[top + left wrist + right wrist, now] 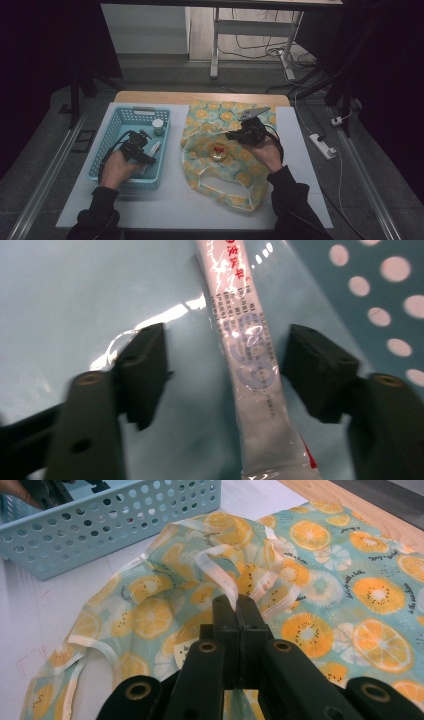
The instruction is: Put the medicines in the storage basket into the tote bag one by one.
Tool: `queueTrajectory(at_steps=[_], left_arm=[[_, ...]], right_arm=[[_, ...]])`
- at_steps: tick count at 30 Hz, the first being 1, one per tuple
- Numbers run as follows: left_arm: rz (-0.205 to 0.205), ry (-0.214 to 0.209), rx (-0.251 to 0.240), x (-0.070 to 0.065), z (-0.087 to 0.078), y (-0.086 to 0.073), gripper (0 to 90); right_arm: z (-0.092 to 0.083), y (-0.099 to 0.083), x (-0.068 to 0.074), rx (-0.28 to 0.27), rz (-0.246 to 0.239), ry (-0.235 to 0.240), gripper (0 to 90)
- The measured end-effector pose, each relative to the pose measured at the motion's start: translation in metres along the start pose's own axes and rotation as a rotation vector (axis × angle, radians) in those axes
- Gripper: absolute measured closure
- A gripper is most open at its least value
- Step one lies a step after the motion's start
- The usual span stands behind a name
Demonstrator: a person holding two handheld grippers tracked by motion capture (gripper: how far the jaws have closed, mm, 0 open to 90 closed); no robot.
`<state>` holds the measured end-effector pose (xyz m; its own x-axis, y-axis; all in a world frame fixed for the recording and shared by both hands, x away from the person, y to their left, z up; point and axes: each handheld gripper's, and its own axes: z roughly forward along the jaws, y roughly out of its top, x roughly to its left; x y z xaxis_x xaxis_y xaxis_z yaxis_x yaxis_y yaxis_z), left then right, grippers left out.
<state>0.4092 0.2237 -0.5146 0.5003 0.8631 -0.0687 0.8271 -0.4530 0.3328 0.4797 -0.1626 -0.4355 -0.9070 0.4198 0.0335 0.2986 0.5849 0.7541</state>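
The left hand-held gripper (225, 375) reaches down into a light-blue perforated basket (107, 134), its two black jaws standing apart on either side of a long white sachet (250, 365) with red and blue print, which lies flat on the basket floor; the pads do not touch it. The right hand-held gripper (239, 611) has its jaws pressed together on a pale handle strap (220, 575) of a teal bag printed with orange slices (227, 150), holding that edge lifted above the rest of the fabric.

The bag lies spread at the middle of the tabletop (175, 200), just beside the basket, which sits toward the left. A small jar with a red top (218, 151) shows in the bag's opening, and a second small jar with a pale lid (158, 126) stands in the basket's far corner. So: one basket, one bag, one sachet, two jars, two hand-held grippers.

The tabletop is white with a wooden strip along its far edge. Beyond it the floor is grey, with a white table frame, loose cables and a power strip (322, 146) at the right; the surroundings are dark.

Both forearms, in dark sleeves, come in from the near edge. The left hand (119, 170) angles forward and down into the basket; the right hand (267, 152) is raised over the bag, its gripper pointing left toward the opening.
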Motion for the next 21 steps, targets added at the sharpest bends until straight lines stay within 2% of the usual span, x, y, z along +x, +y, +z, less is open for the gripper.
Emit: queueTrajectory(at_steps=[4,13,15,21], left_arm=[[-0.010,-0.013,-0.010,0.0002,-0.0012,-0.0003,49.1],[-0.027,-0.043,-0.016,0.0014,-0.0023,-0.0003,64.1],[-0.043,-0.047,-0.012,0.0019,-0.0026,-0.0001,66.9],[-0.047,-0.046,-0.006,0.0016,-0.0031,0.0009,70.2]], right_arm=[[0.0006,-0.0001,0.0001,0.001,-0.003,0.001,90.0],[0.0005,-0.0004,-0.0002,0.001,-0.001,0.000,90.0],[0.0007,-0.0004,-0.0002,0.003,-0.003,-0.001,90.0],[0.0004,-0.0003,0.0001,0.000,-0.003,-0.001,90.0]])
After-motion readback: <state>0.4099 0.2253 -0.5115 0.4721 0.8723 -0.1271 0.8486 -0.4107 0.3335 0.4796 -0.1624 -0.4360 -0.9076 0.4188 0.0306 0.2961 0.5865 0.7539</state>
